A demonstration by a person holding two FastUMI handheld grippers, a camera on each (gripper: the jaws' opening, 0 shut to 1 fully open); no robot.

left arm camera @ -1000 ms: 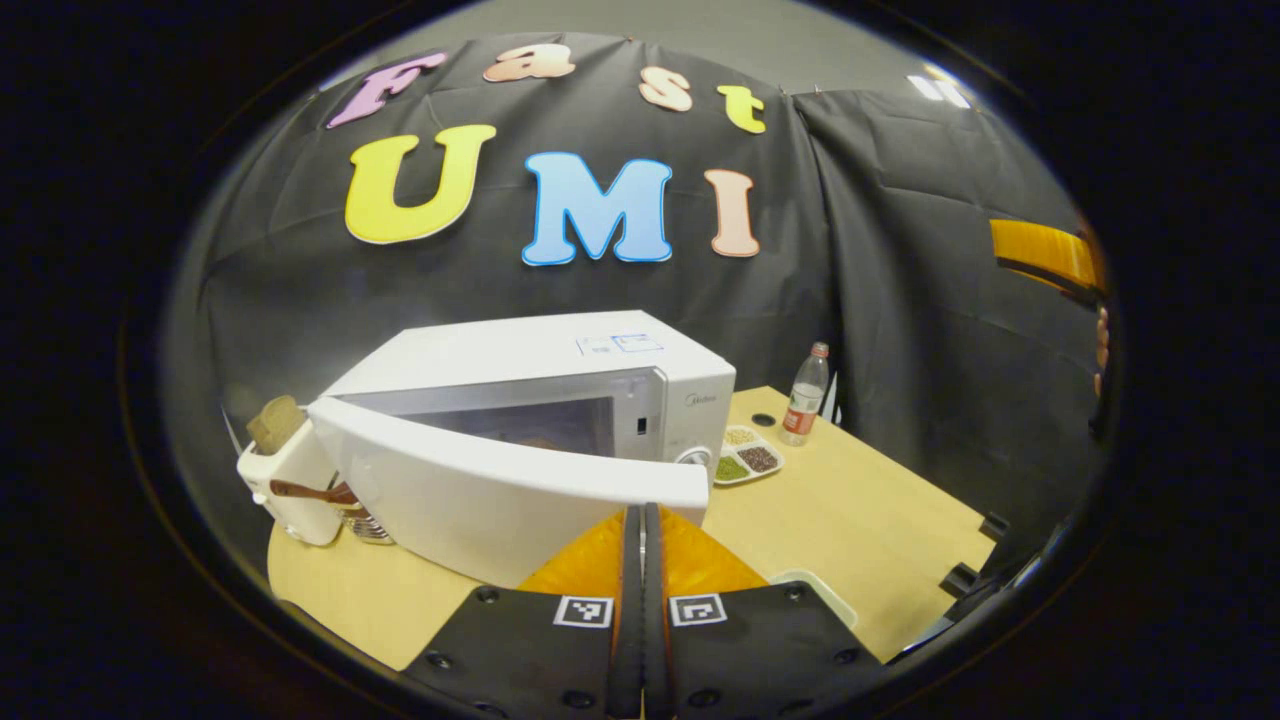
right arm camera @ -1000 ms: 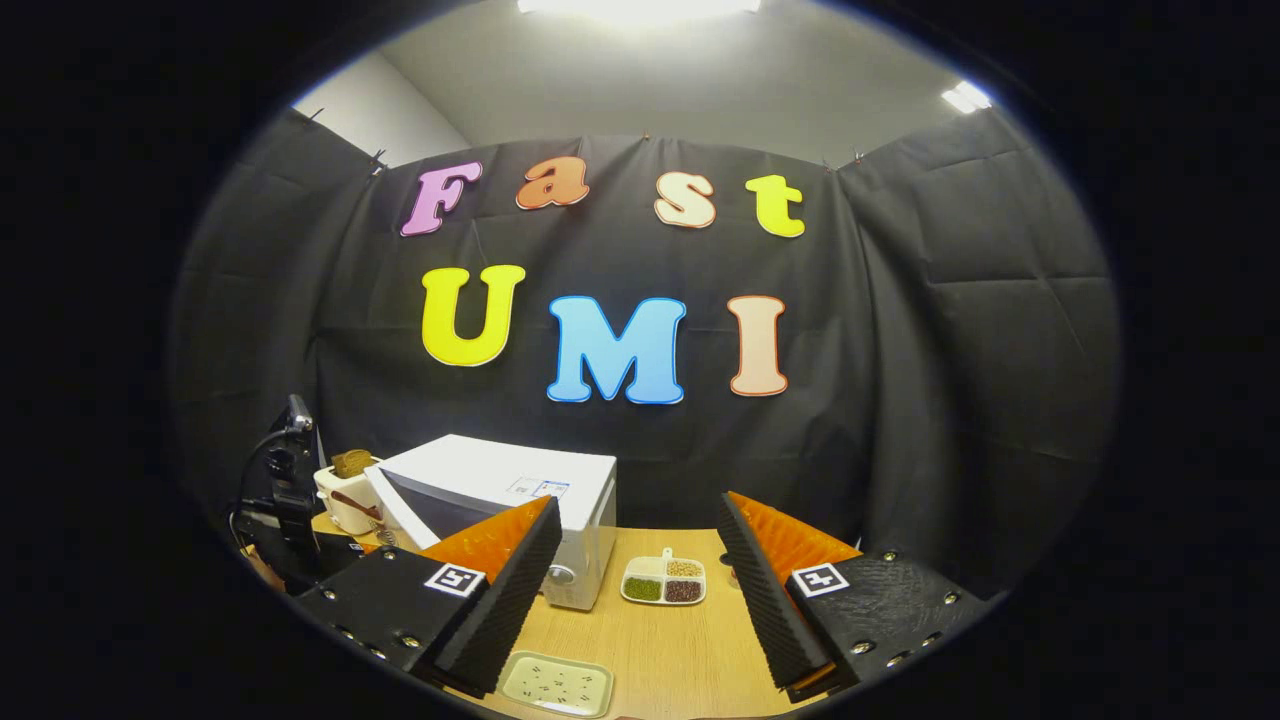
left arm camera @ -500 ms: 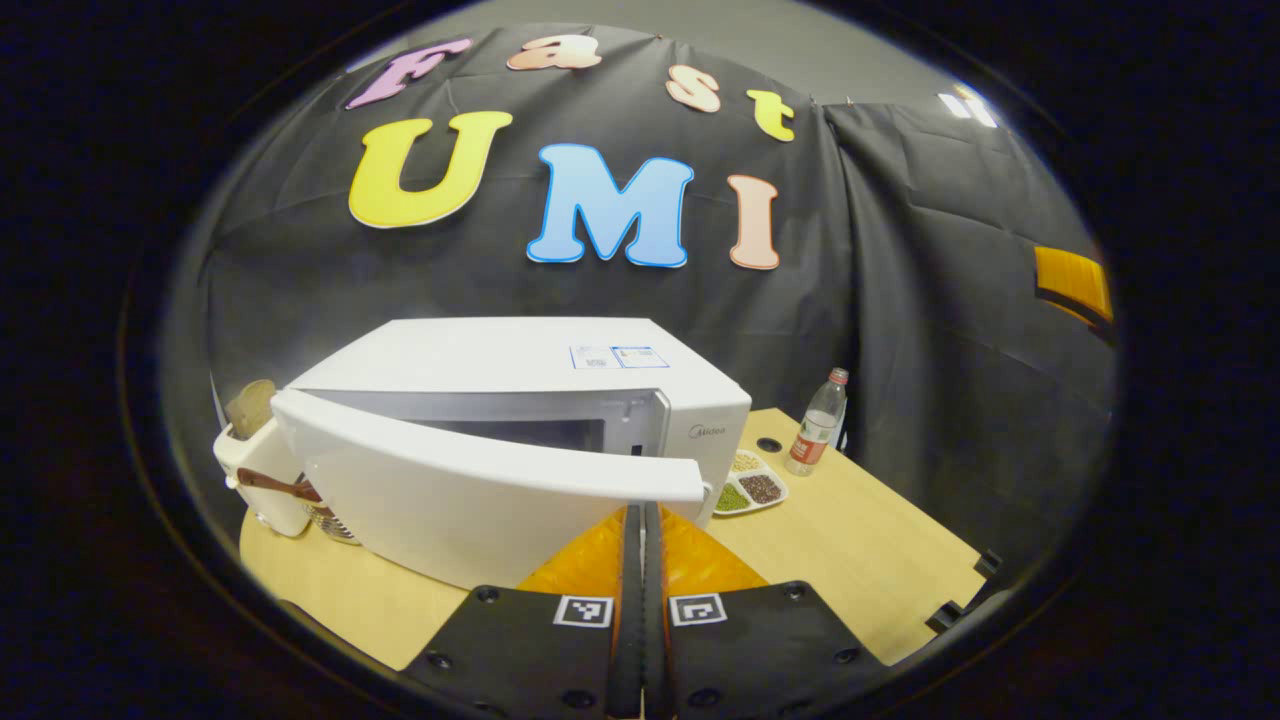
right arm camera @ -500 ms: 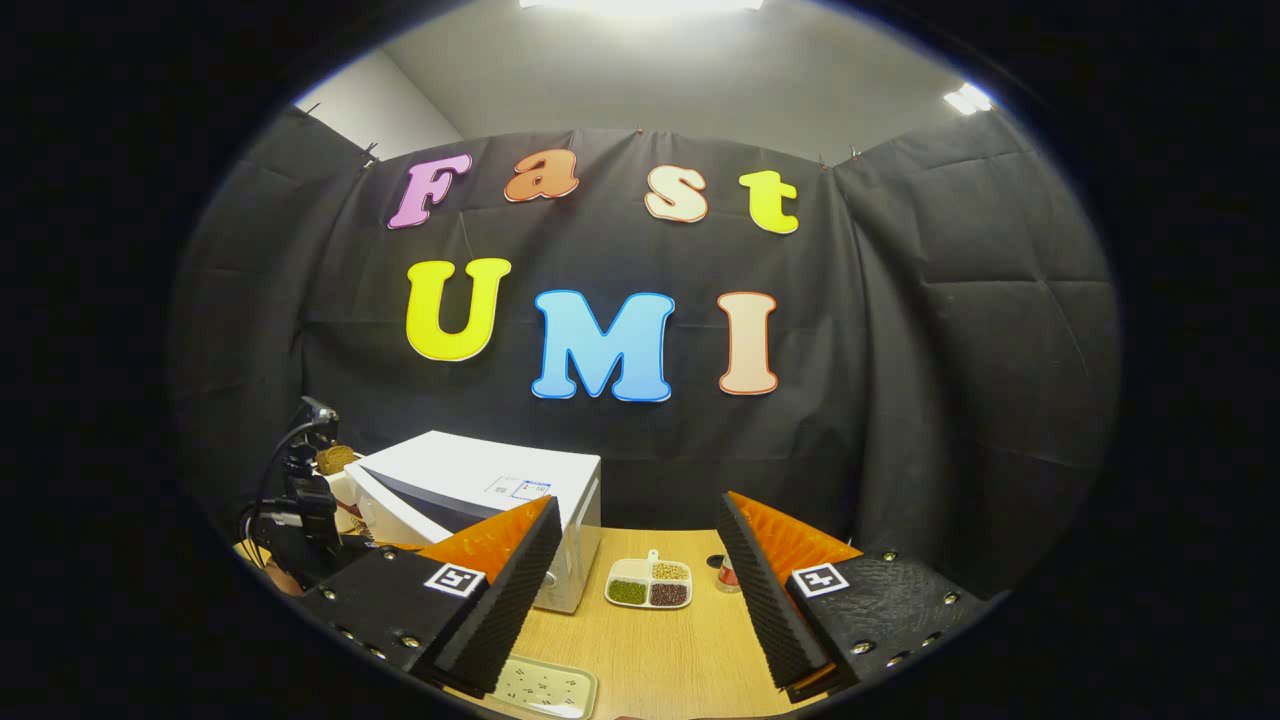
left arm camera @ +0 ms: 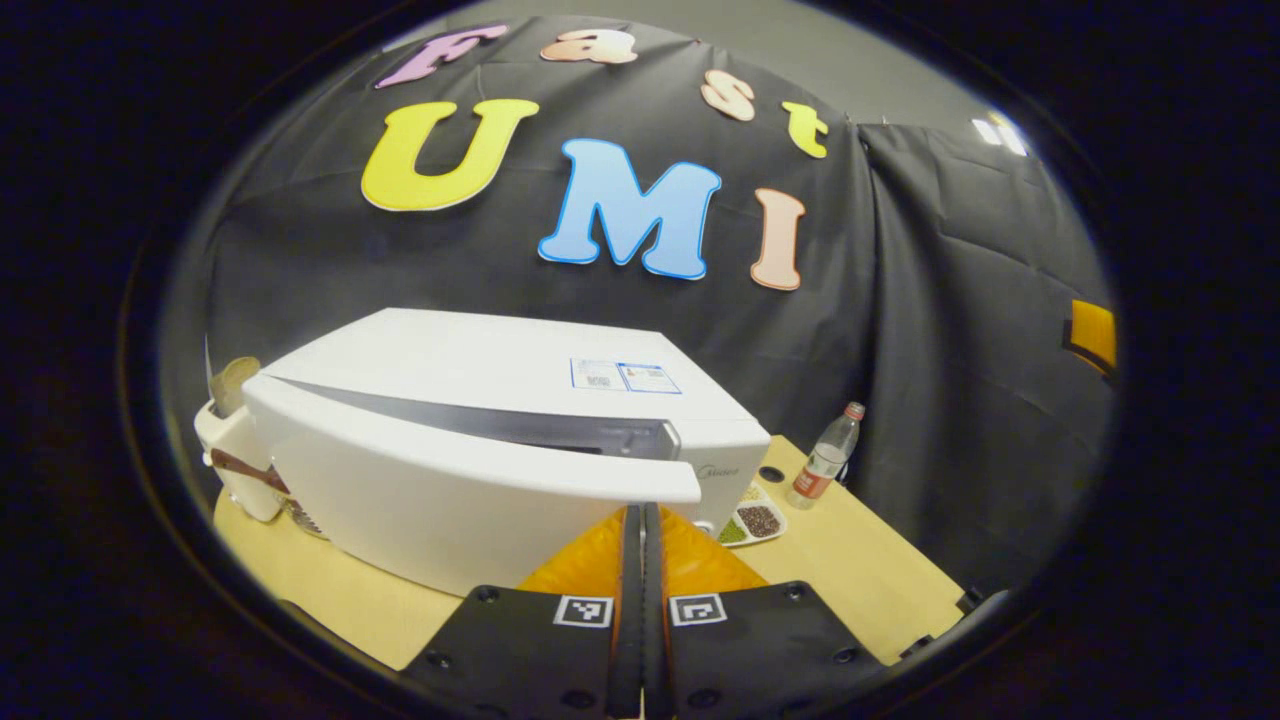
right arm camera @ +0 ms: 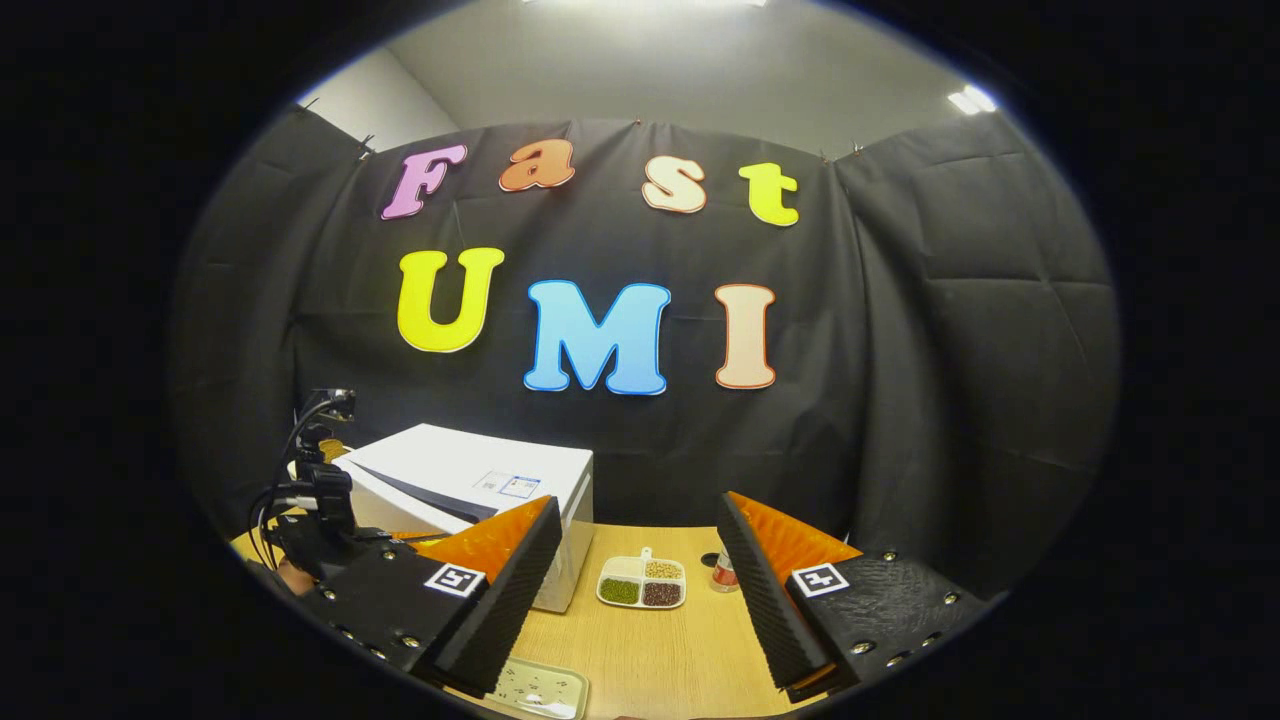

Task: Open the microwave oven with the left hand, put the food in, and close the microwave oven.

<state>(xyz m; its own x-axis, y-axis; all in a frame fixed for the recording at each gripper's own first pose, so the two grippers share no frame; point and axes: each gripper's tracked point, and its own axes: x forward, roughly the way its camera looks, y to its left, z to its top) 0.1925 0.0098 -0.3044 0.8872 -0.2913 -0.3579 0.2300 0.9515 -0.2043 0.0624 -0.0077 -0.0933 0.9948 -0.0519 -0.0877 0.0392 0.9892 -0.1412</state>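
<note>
— Where have they got to with the microwave oven (left arm camera: 500, 440)?

— From where I stand, it looks like the closing step. The door (left arm camera: 450, 490) is nearly flush with the body; only a thin dark gap shows along its top edge, wider toward the hinge side. The left gripper (left arm camera: 642, 560) sits right at the door's free end, its two fingers pressed flat together with nothing between them, the tips just under the door's lower edge.

— So it's pushing, not pinching?

— That's my reading, though I can't tell if the tips actually touch the door. In the right gripper view you can see the same tool, with its cables, standing in front of the oven.

— And the food?

— I can't see inside, so I can't say it's in there. On the wooden table (right arm camera: 650, 650) there's a divided dish of beans (right arm camera: 641, 585) just beside the oven, a plastic bottle (left arm camera: 825, 455) behind it, and a pale flat tray (right arm camera: 540, 688) nearer the front edge.

— The other hand?

— The right gripper (right arm camera: 635, 580) hangs back over the table, its fingers spread wide and holding nothing.

— What's next, then?

— I'd guess a short, firm press on the door's free edge until it latches, kept square so the oven doesn't slide into the toaster (left arm camera: 235, 440) behind it.
</note>
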